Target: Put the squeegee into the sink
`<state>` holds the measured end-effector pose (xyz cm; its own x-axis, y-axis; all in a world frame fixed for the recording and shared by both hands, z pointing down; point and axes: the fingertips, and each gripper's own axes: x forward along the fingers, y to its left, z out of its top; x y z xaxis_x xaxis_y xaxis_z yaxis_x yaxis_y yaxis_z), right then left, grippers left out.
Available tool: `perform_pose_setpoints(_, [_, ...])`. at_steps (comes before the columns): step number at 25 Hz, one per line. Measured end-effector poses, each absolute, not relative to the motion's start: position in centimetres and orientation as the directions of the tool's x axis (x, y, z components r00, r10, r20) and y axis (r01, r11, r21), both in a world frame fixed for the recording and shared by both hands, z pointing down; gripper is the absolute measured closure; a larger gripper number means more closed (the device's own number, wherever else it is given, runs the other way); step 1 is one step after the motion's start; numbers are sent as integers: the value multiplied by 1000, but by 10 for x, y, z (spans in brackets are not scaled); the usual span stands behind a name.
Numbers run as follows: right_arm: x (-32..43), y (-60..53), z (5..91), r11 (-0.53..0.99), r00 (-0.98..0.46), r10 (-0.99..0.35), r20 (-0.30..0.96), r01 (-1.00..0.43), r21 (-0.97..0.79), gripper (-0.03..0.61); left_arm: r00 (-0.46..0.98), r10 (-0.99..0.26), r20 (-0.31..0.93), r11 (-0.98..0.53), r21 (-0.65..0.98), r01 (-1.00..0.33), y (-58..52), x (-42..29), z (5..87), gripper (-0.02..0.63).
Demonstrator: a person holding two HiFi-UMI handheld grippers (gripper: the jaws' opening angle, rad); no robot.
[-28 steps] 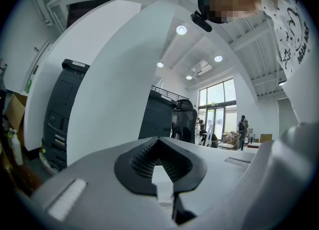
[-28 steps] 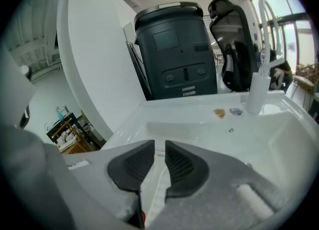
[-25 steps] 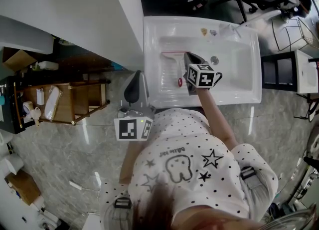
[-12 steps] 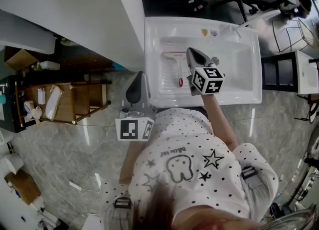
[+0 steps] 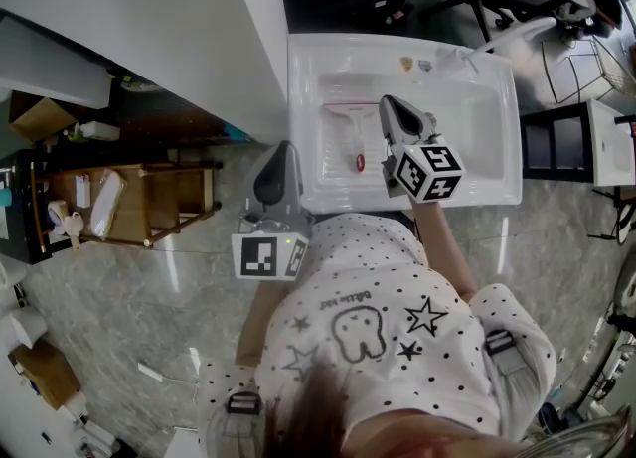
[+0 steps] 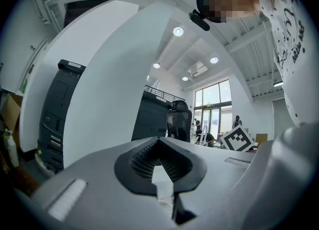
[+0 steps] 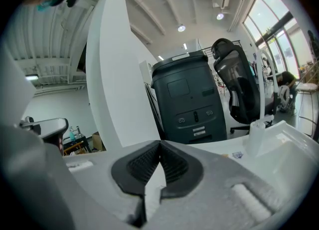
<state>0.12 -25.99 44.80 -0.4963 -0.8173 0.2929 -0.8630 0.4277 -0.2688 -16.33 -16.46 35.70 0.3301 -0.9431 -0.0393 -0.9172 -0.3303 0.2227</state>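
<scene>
The squeegee (image 5: 350,134) lies in the basin of the white sink (image 5: 502,193), its blade toward the back and its red-tipped handle toward me. My right gripper (image 5: 391,105) hangs above the basin just right of the squeegee, shut with nothing in it; in the right gripper view its jaws (image 7: 159,144) meet with nothing between them. My left gripper (image 5: 282,148) is held off the sink's left front corner, over the floor, pointing level. Its jaws (image 6: 158,141) also meet, with nothing between them. The squeegee does not show in either gripper view.
A white partition wall (image 5: 179,39) runs along the sink's left side. A faucet (image 5: 462,59) stands at the sink's back right. Behind the sink are a dark machine (image 7: 192,104) and an office chair (image 7: 239,87). A wooden shelf (image 5: 139,203) stands far left, a black rack (image 5: 552,143) right.
My right gripper has risen out of the basin and drawn slightly right and toward me, shut and empty. The squeegee stays lying in the sink. The left gripper has hardly moved.
</scene>
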Motion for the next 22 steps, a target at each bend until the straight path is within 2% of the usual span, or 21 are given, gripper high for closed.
perform_pose_setpoints(9, [2,-241,403,479,-521,-833,186,-847,-228,584,358,-933,-33,-356,229,-906,-157,-155,358,623])
perform_pose_setpoints(22, [14,-197,389,501,-535,-832,147,-838,-215,584,370,-929,-19,-363,236,-901,-149,-150,364,623])
